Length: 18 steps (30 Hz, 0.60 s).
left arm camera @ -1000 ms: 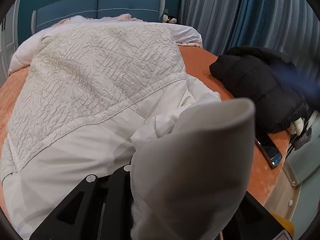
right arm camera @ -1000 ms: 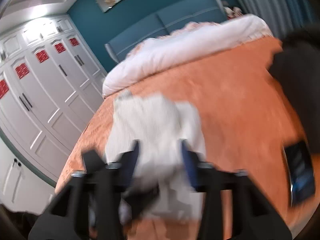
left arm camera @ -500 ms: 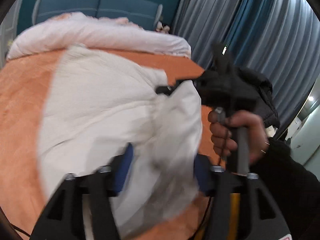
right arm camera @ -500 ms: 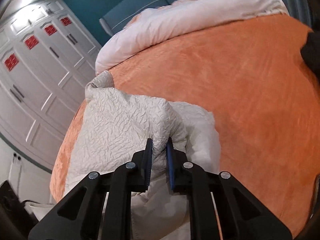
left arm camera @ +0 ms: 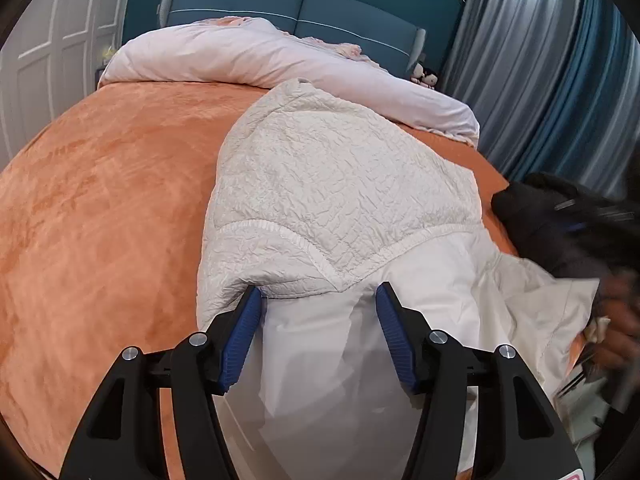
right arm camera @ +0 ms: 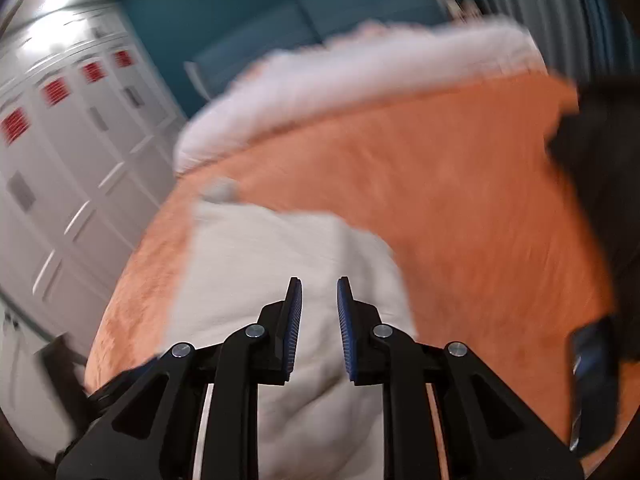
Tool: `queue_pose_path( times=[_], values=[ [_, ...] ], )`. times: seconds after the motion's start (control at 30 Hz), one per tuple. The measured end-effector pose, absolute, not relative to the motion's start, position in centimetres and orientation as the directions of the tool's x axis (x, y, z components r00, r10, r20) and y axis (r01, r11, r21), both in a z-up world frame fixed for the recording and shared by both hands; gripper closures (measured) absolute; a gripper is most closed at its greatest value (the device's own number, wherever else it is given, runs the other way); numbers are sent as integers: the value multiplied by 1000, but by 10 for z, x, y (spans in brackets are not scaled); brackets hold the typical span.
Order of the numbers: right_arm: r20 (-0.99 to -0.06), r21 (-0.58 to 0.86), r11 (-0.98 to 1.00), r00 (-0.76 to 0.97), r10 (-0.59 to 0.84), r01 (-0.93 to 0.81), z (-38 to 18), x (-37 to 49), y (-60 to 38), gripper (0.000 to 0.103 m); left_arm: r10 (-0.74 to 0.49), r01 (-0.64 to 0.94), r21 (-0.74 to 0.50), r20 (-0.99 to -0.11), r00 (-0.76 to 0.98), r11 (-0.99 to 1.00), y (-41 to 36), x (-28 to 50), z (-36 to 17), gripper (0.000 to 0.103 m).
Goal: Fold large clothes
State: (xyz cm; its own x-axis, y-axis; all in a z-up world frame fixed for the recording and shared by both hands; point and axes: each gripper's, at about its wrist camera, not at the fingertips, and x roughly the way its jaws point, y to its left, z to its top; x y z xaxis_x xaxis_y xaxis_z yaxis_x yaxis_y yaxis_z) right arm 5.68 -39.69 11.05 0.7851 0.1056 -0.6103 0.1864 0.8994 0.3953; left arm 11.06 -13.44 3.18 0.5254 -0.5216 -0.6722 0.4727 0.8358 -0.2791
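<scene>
A large white garment (left arm camera: 336, 200) lies folded on the orange bed cover (left arm camera: 100, 200); its crinkled quilted part lies over its smooth lining. My left gripper (left arm camera: 318, 304) is open and empty just above the near edge of the quilted part. In the blurred right wrist view the garment (right arm camera: 280, 264) lies below my right gripper (right arm camera: 318, 292), which is open with a narrow gap and holds nothing. A hand (left arm camera: 616, 320) with the right gripper shows blurred at the right edge of the left wrist view.
A black jacket (left arm camera: 560, 216) lies on the bed's right side, also in the right wrist view (right arm camera: 600, 152). A phone (right arm camera: 592, 380) lies near the bed's right edge. A rolled white duvet (left arm camera: 260, 60) lies by the blue headboard. White wardrobes (right arm camera: 60, 160) stand left, curtains (left arm camera: 540, 60) right.
Both grippers have let go of the garment and opened. The garment now lies folded on the bed, quilted side up. The right gripper has pulled back and is moving.
</scene>
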Motion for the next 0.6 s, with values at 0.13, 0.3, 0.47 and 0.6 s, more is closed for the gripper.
queue_pose_path(
  times=[0.13, 0.3, 0.47, 0.6],
  values=[
    [-642, 324, 935, 760, 105, 144, 108, 41, -348, 93, -511, 460, -276, -675, 532, 844, -130, 104, 31, 47],
    [-828, 192, 922, 560, -33, 338, -10, 17, -352, 103, -509, 473, -265, -687, 519, 840, -127, 97, 30, 45],
    [-852, 265, 863, 524, 1, 430, -41, -5, -371, 103, -473, 481, -198, -682, 559, 854, -130, 86, 22, 42],
    [-735, 288, 864, 674, -76, 412, 39, -9, -381, 103, -487, 462, -240, -683, 544, 854, -125, 92, 22, 42]
  ],
)
